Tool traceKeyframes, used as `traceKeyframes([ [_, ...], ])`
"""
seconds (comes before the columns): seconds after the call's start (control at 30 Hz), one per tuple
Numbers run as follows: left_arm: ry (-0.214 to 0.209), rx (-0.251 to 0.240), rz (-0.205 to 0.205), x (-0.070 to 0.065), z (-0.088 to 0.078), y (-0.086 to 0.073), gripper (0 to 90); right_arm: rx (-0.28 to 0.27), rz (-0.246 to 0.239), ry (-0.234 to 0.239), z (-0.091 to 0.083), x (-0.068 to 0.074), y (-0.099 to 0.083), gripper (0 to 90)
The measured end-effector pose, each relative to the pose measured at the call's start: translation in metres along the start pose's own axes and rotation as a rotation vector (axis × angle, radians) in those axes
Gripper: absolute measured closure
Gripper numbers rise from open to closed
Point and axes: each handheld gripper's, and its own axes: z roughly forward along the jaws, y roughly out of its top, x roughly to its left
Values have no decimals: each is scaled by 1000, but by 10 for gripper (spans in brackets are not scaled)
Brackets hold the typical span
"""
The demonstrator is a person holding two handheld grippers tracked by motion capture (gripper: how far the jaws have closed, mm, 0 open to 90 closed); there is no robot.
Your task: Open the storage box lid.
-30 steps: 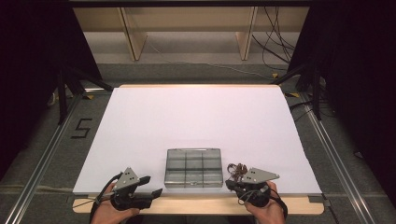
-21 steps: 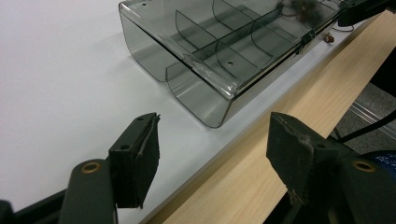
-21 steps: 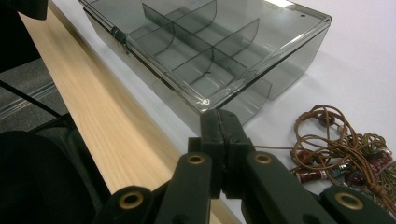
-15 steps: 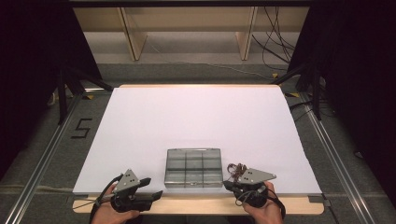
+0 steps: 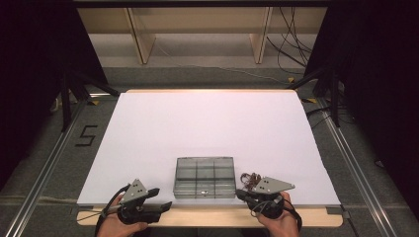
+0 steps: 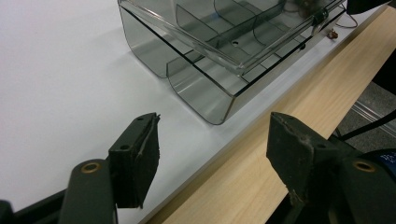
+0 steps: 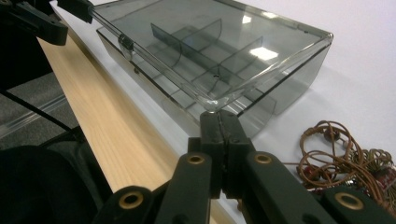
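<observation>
Nearest edge: left gripper (image 5: 159, 197) jaws spread wide, nothing between them, parked over the wooden table (image 5: 212, 217) lip at the near-left of the box; right gripper (image 5: 242, 194) jaws pressed fully together, empty, tips just at the near-right corner of the box, touching or a hair short, can't tell which.

Change over the last second: none worth noting; both hands sit where they were, box and cord haven't shifted; reads as a pause before the first move, work not started.

Clear smoked plastic organizer box (image 5: 204, 177) sits on the white sheet (image 5: 207, 123) close to the near edge, lid down, compartments look empty; tangle of brown cord with beads (image 7: 343, 158) lies just right of it, beside the right gripper; likely what goes in, so lid needs opening first.

Writing: a "5" taped on the floor (image 5: 87, 135) left of the table; no brand or label legible on box or grippers.
</observation>
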Motion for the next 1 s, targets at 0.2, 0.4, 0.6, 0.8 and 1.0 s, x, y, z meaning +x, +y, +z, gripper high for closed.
traceKeyframes([
  [0.2,13,-9,-19,1,0,1,329,-24,15,1,-1,2,4,900],
  [0.4,36,-36,-22,6,2,8,312,-48,3,0,-1,1,9,900],
  [0.6,64,-62,-6,9,5,15,293,-76,-16,-4,1,-1,15,900],
  [0.8,74,-75,14,12,11,24,289,-91,-12,13,2,-1,21,900],
  [1.0,77,-105,5,14,22,33,282,-107,-37,-13,3,-2,28,900],
])
